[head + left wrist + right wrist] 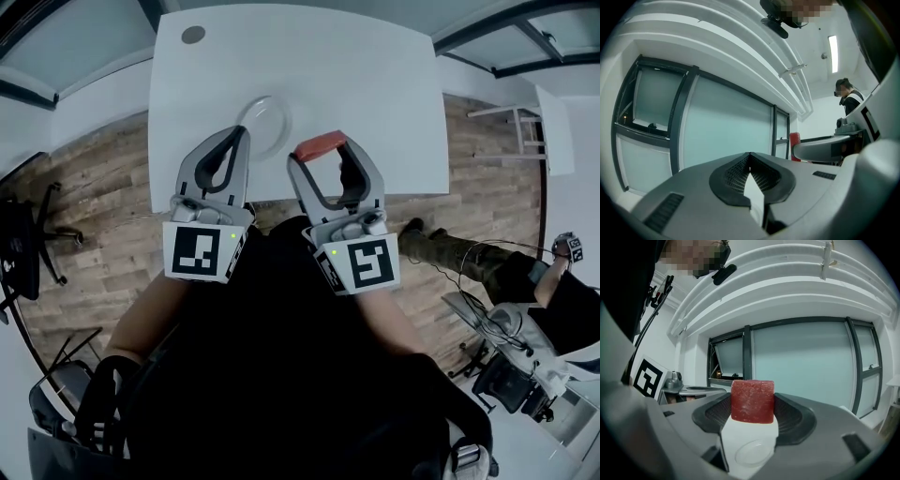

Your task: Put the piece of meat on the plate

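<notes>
The piece of meat is a red block clamped between the tips of my right gripper, held up over the near edge of the white table. In the right gripper view the meat fills the gap between the jaws of this gripper. The clear round plate lies on the table below and beyond it. In the head view the plate sits near the table's front edge. The tips of my left gripper overlap the plate's left rim. That gripper is shut and holds nothing.
A small grey disc lies at the table's far left corner. Wood floor surrounds the table. A black office chair stands at the left. A person sits at the right beside desks with equipment. Windows face both grippers.
</notes>
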Demonstrator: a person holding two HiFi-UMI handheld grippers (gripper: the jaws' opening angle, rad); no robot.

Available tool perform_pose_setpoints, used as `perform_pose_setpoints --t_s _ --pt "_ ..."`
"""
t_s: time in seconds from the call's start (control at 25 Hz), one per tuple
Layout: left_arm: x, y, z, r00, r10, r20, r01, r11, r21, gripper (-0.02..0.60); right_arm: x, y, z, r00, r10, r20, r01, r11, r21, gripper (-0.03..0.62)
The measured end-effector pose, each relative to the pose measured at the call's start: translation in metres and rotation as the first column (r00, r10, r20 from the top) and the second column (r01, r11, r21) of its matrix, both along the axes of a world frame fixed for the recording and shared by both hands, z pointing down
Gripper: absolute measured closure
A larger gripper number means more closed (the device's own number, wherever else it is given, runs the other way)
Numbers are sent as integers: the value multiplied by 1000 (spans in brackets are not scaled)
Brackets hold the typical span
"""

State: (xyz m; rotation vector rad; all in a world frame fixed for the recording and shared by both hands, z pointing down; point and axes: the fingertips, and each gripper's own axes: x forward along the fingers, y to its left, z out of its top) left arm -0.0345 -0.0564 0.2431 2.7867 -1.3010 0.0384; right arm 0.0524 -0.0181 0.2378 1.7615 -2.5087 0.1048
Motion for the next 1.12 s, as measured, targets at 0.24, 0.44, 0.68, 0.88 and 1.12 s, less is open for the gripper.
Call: perform_pose_setpoints --t_s 0.24,0.44,0.68,0.88,1.12 --pt "-7 -12 11 1000 -20 10 21 998 -58 577 -5 -17 9 1000 -21 -6 21 999 -36 312" --pt "-5 -12 21 999 -29 28 32 996 -87 577 1 -21 29 999 -39 -12 38 996 -80 312" --pt "-4 -19 44 997 -31 65 39 990 -133 577 2 -31 56 998 -55 -5 54 988 -146 312" --pt "0 -26 63 995 -19 101 36 986 -163 577 -3 -38 77 997 -83 6 82 975 -205 312" --pt "-3 -24 96 991 -18 132 46 976 -213 577 -18 -42 110 991 -130 -12 123 957 -262 312"
